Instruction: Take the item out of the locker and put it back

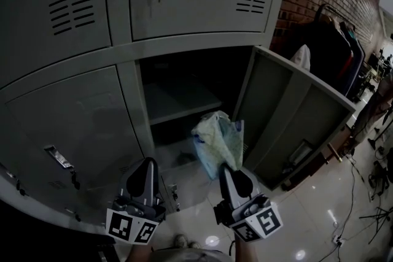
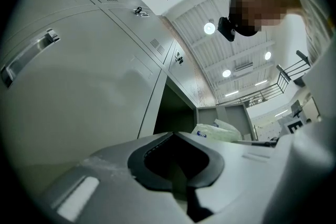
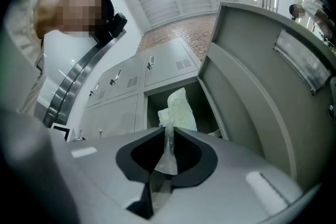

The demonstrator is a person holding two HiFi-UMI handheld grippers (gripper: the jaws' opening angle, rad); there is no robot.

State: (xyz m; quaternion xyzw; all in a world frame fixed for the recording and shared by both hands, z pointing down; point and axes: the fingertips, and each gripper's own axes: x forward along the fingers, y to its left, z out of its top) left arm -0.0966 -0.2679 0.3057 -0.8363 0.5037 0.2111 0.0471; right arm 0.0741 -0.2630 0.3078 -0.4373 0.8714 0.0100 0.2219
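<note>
Seemingly midway, the right gripper (image 1: 226, 170) has its fingers pinched on the plastic bag (image 1: 218, 139), dangling at twelve o'clock just outside the open locker (image 1: 184, 104), not yet returned; the left gripper (image 1: 147, 164) has its fingers closed, empty.

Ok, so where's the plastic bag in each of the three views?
Head view: bag at centre, against the open locker compartment, its lower end in the right tongs.
Left gripper view: bag low, right of centre, beside the dark opening.
Right gripper view: bag at centre, a strip pinched in the tongs.
Shared landmark: the open locker compartment behind the bag.
</note>
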